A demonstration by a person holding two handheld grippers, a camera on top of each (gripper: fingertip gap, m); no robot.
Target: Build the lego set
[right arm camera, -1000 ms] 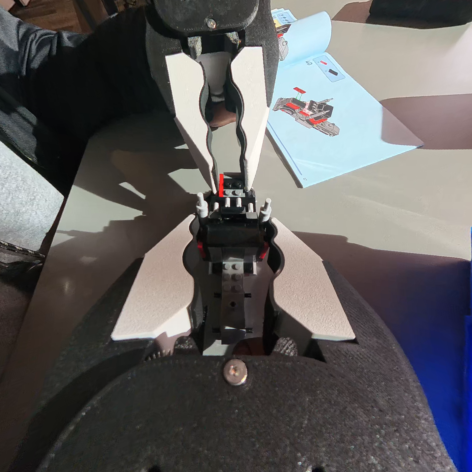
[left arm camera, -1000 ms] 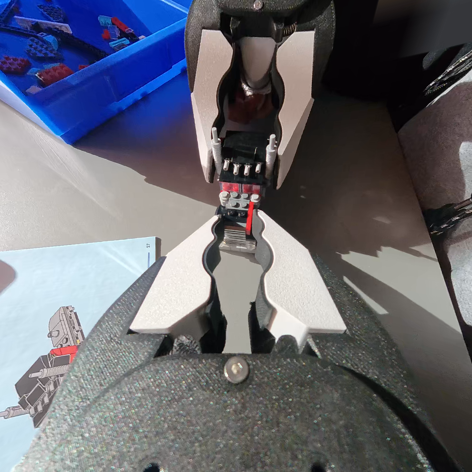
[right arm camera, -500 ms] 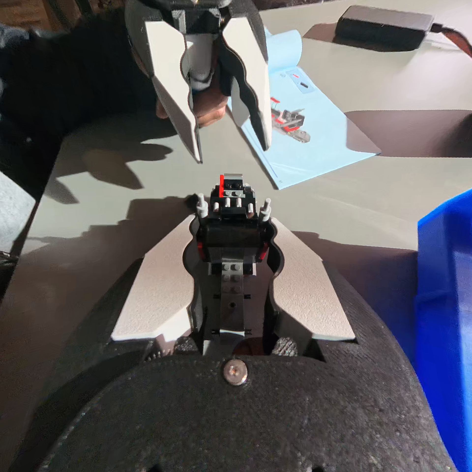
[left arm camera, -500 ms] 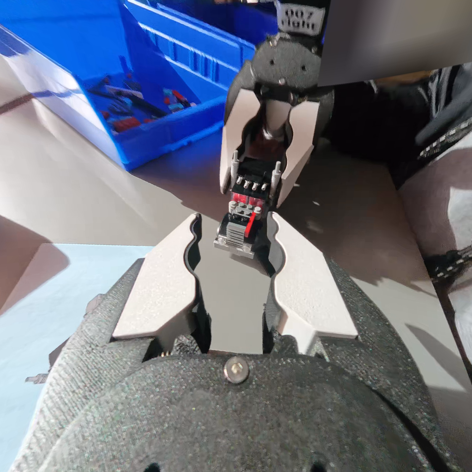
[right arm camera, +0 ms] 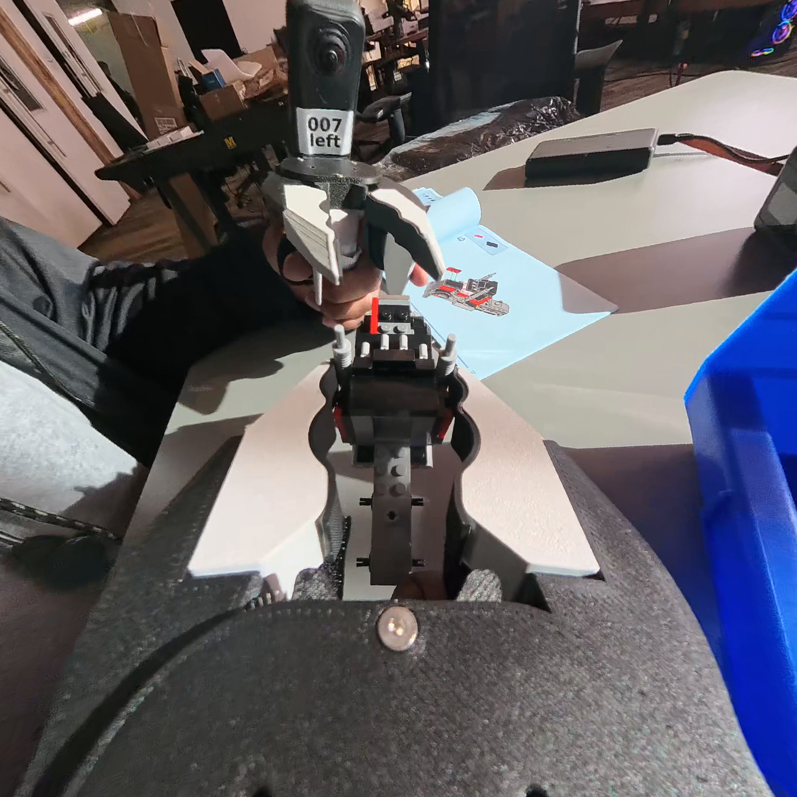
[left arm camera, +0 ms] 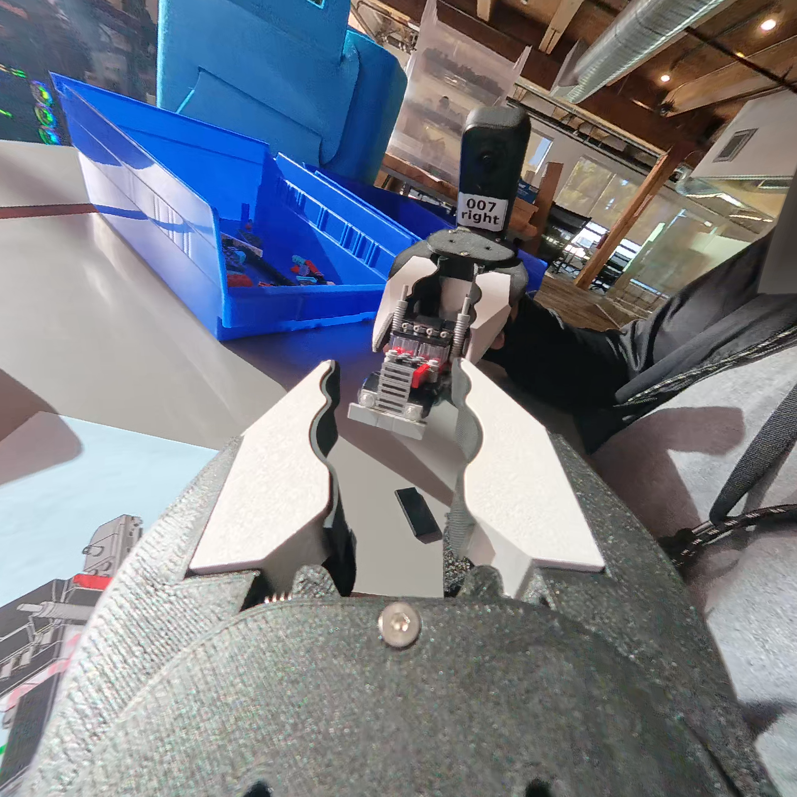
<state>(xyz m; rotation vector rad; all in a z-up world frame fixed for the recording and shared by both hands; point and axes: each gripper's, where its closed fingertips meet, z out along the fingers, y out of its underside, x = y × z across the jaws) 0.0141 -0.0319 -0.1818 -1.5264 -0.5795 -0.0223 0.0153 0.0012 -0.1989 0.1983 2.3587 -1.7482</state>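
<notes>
A small black, grey and red lego truck [right arm camera: 392, 396] sits between the fingers of my right gripper [right arm camera: 394, 374], which is shut on its cab, the rear frame pointing back at the camera. In the left wrist view the truck [left arm camera: 399, 390] faces me, grille first, held above the table by the right gripper [left arm camera: 425, 332]. My left gripper [left arm camera: 394, 366] is open and empty, its fingertips either side of the truck's nose without touching. It also shows in the right wrist view [right arm camera: 379, 280], open, just beyond the truck. A loose black tile [left arm camera: 417, 517] lies on the table under my left fingers.
A blue bin [left arm camera: 267, 241] with several loose bricks stands at the back left; its wall [right arm camera: 754, 431] is close on the right. The open instruction booklet [right arm camera: 496, 319] lies on the grey table [left arm camera: 108, 345]. A black power brick [right arm camera: 591, 151] lies far back. A person's dark sleeve [right arm camera: 194, 310] is behind. From the right gripper's tips to the loose black tile [left arm camera: 417, 517] is close to 9 centimeters.
My left gripper has let go of the truck's front, opened and drawn back a little. Both grippers have tilted up, so the room now shows. The right gripper still holds the truck.
</notes>
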